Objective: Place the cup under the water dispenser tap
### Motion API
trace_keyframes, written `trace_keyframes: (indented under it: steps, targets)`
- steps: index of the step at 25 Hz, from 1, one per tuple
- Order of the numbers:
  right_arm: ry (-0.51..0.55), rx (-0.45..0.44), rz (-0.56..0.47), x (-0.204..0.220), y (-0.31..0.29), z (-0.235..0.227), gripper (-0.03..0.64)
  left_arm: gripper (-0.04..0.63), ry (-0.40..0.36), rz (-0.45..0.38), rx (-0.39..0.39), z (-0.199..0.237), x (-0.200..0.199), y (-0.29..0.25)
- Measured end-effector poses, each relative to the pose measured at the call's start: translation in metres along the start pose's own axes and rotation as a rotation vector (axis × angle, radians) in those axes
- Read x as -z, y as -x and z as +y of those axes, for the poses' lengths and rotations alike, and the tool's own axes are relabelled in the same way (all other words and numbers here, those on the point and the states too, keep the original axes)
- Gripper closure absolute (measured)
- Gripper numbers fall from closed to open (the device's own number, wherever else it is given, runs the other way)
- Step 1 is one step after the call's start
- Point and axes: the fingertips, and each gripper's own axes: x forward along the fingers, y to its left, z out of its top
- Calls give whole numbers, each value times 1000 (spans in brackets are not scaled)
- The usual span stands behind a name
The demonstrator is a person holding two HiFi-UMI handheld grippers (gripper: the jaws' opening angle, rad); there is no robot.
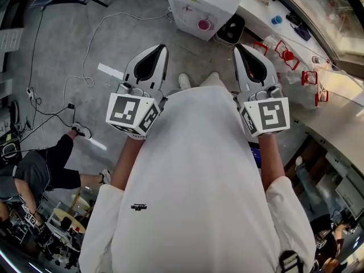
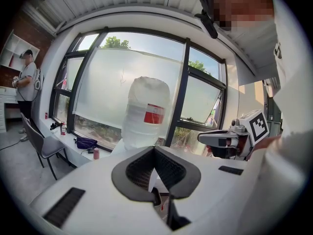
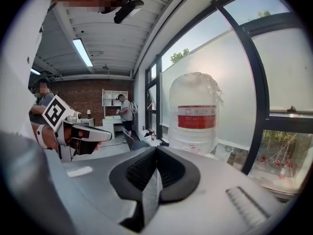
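Head view: left gripper [image 1: 161, 48] and right gripper [image 1: 239, 48] both closed, empty. Pink cup [image 1: 203, 24] apparently sits at dispenser [image 1: 190, 4] front, well ahead of fingertips, roughly between both. Placement likely done; tap itself hidden, alignment unconfirmed.

Grey concrete floor [image 1: 136, 33], white cable [image 1: 85, 56] looping across it. Black bin [image 1: 232, 30] beside white counter [image 1: 335, 115]; red-framed items [image 1: 310, 77] on the counter. Seated person [image 1: 40, 172] lower left. Grey chair [image 2: 43, 145] near windows [image 2: 112, 87]; another person [image 2: 25, 82] standing.
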Motion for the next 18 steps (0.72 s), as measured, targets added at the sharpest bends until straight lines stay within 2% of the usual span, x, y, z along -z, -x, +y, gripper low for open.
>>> trace_keyframes:
  steps: [18]
  targets:
    - [7,-22,-24,-10,7,9,606,589,-1,-25,-5,-13,-6,11]
